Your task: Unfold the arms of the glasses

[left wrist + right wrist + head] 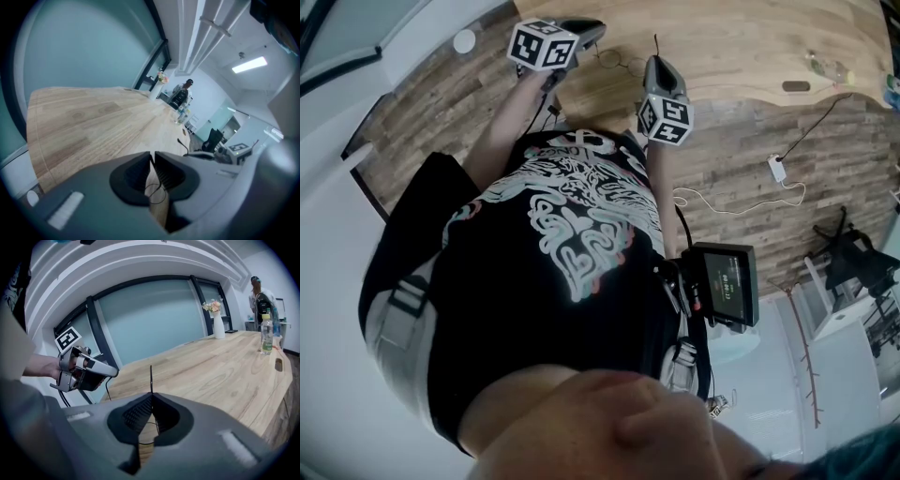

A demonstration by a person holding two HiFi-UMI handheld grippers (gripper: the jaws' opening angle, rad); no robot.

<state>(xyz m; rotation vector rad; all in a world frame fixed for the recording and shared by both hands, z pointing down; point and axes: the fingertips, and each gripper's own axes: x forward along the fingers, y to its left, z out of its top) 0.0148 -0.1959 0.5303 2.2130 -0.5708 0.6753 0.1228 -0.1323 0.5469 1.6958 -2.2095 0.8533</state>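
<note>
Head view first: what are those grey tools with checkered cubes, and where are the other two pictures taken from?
No robot: a person holds a two-jaw gripper in each hand. The head view comes from a camera on the head; the other two cameras ride on the grippers. The left gripper and right gripper are each shut on thin wire glasses over the wooden table. A bottle and a flower vase stand farther along it.
</note>
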